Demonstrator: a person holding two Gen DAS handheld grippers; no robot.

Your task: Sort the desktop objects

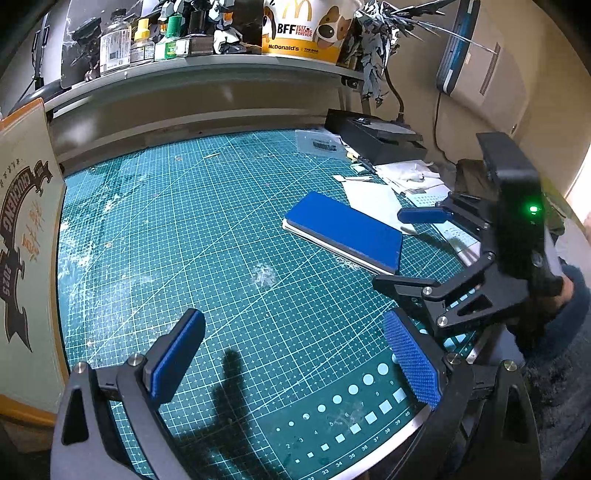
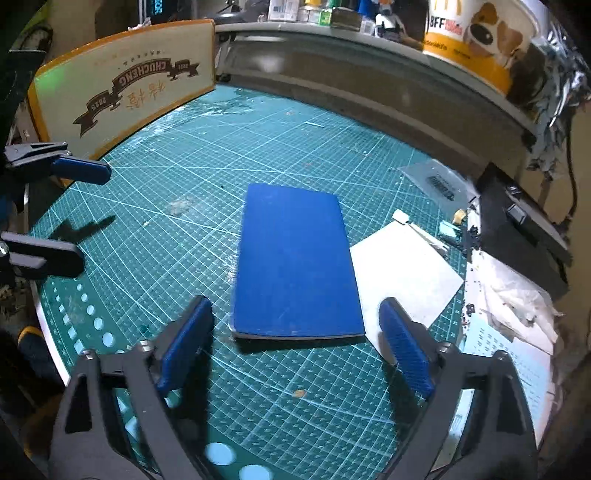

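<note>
A blue notebook (image 2: 295, 262) lies flat on the green cutting mat (image 2: 184, 155), just ahead of my right gripper (image 2: 295, 339), which is open and empty with its near edge between the fingers' line. In the left wrist view the notebook (image 1: 347, 229) lies right of centre, and my right gripper (image 1: 402, 251) shows open at its right end. My left gripper (image 1: 295, 350) is open and empty over bare mat (image 1: 184, 221), well left of the notebook. It also shows at the left edge of the right wrist view (image 2: 77, 214).
A cream and orange board (image 2: 122, 85) stands along the mat's left side. White paper sheets (image 2: 406, 273), scraps and a black box (image 2: 517, 221) crowd the right side. A shelf (image 1: 207, 70) with bottles and a McDonald's bucket (image 1: 306, 29) runs along the back.
</note>
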